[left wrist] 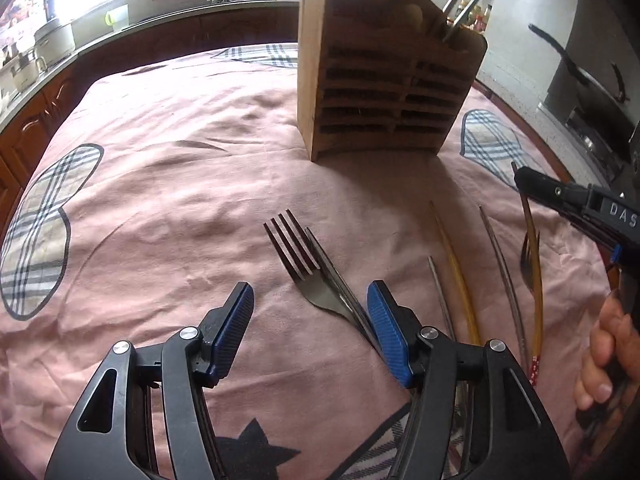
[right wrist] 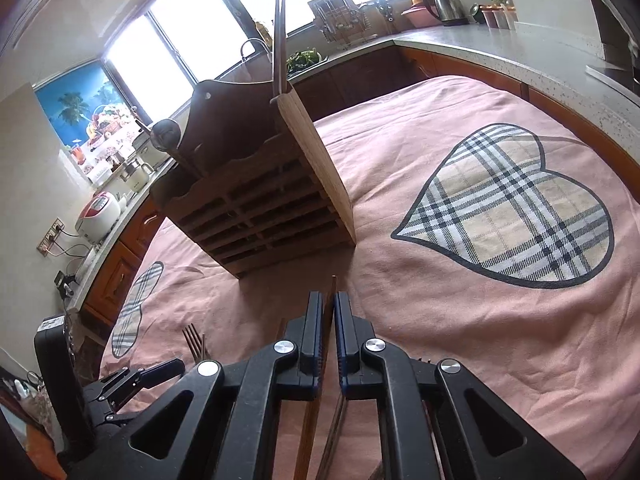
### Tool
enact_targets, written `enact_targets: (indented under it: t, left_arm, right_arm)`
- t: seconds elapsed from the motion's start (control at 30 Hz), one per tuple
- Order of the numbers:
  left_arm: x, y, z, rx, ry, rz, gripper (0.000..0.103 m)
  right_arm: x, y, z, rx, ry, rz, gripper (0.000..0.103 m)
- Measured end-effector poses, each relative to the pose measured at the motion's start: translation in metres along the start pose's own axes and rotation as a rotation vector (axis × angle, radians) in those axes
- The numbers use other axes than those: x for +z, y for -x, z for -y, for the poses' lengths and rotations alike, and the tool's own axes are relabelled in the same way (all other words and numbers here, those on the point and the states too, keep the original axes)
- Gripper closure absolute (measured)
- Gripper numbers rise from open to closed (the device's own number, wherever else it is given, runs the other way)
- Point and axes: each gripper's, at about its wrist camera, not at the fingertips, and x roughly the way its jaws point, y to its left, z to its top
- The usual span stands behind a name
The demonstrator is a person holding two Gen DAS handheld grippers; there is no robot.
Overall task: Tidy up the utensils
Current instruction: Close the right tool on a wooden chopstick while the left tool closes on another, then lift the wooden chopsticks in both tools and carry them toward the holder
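A wooden slatted utensil holder (left wrist: 384, 84) stands on the pink cloth (left wrist: 192, 184), with chopsticks and a spoon in its top; it also shows in the right wrist view (right wrist: 272, 200). A dark fork (left wrist: 304, 272) and a knife (left wrist: 340, 284) lie between the fingers of my open, empty left gripper (left wrist: 310, 300). My right gripper (right wrist: 328, 312) is shut on a brown chopstick (right wrist: 331, 300) and holds it in front of the holder. In the left wrist view the right gripper (left wrist: 532, 184) is at the right, above several chopsticks (left wrist: 460, 276) and a fork (left wrist: 530, 256).
Kitchen counters (right wrist: 500, 52) ring the table, with a kettle (right wrist: 446, 4), a rice cooker (right wrist: 98, 212) and a sink (right wrist: 256, 64). Plaid heart patches (right wrist: 508, 204) mark the cloth. A black stove hood (left wrist: 592, 92) is at the far right.
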Motion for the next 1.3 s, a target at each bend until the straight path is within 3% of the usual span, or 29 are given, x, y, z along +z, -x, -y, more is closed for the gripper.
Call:
enact_targets:
  t: [0.2, 0.4, 0.5, 0.6, 0.67, 0.7, 1.03, 1.3]
  left_arm:
    - [0.019, 0.005, 0.021, -0.089, -0.023, 0.039, 0.043]
    - [0.042, -0.027, 0.065, -0.123, -0.100, -0.021, 0.045]
    - [0.046, -0.041, 0.079, -0.121, -0.137, -0.058, 0.056]
    - [0.046, -0.053, 0.086, -0.100, -0.154, -0.092, 0.081]
    - [0.047, -0.053, 0.088, -0.090, -0.169, -0.082, 0.093]
    - [0.047, -0.052, 0.086, -0.107, -0.166, -0.085, 0.095]
    - [0.043, 0.017, 0.066, -0.225, -0.100, 0.035, 0.097]
    - [0.026, 0.078, 0.050, -0.263, -0.056, 0.129, 0.097]
  right_arm:
    - [0.000, 0.006, -0.003, -0.004, 0.002, 0.014, 0.097]
    - [-0.001, 0.013, 0.007, -0.018, -0.021, 0.027, 0.097]
    - [-0.001, 0.017, 0.013, -0.025, -0.034, 0.033, 0.097]
    - [-0.001, 0.021, 0.018, -0.028, -0.045, 0.037, 0.097]
    - [-0.001, 0.023, 0.018, -0.028, -0.047, 0.040, 0.097]
    - [-0.002, 0.024, 0.018, -0.027, -0.049, 0.041, 0.097]
    - [-0.001, 0.048, 0.000, 0.012, -0.020, 0.068, 0.098]
    - [-0.004, 0.076, -0.024, 0.048, 0.025, 0.105, 0.098]
